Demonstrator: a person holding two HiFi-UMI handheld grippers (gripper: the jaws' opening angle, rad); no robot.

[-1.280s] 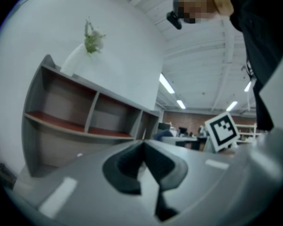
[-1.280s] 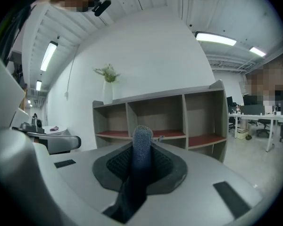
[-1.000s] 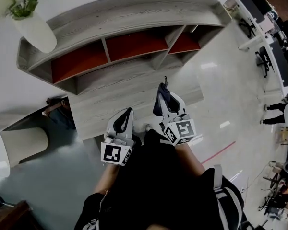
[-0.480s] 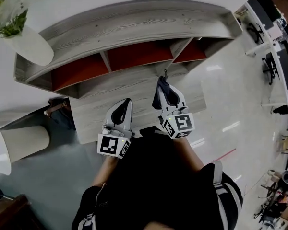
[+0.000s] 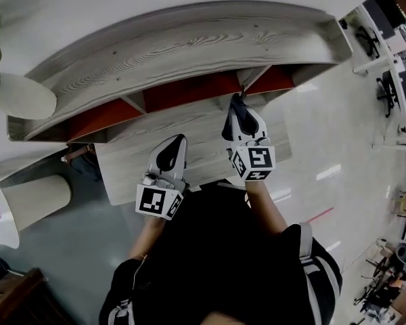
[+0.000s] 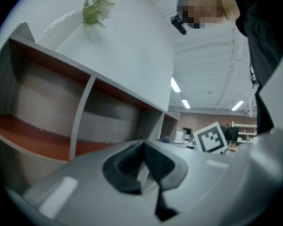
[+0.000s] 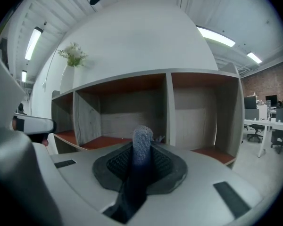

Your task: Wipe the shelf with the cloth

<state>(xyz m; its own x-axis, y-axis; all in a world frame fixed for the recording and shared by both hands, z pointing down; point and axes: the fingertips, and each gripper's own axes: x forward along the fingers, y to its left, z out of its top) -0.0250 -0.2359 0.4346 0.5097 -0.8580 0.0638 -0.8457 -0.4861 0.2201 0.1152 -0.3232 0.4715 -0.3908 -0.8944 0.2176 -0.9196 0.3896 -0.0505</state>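
Note:
A curved grey wooden shelf [image 5: 189,42] with red-floored compartments [image 5: 183,92] stands before me. My right gripper [image 5: 239,107] is shut on a dark blue-grey cloth [image 7: 141,147], whose folded end sticks up between the jaws; it points at the divider [image 7: 169,109] between the middle and right compartments. The left gripper [image 5: 174,143] is shut with nothing in it and hovers over the lower grey ledge [image 5: 128,161]. In the left gripper view its jaws [image 6: 142,166] meet in front of the left compartments [image 6: 37,140].
A white vase [image 5: 20,95] with green stems stands on the shelf's left end. A beige cylinder [image 5: 34,202] sits on the floor at left. Office desks and chairs [image 5: 392,59] stand far right. A red line [image 5: 318,215] marks the glossy floor.
I have stepped closer to the shelf. The right gripper with the cloth has moved forward to the compartment openings. The left gripper stayed low over the ledge.

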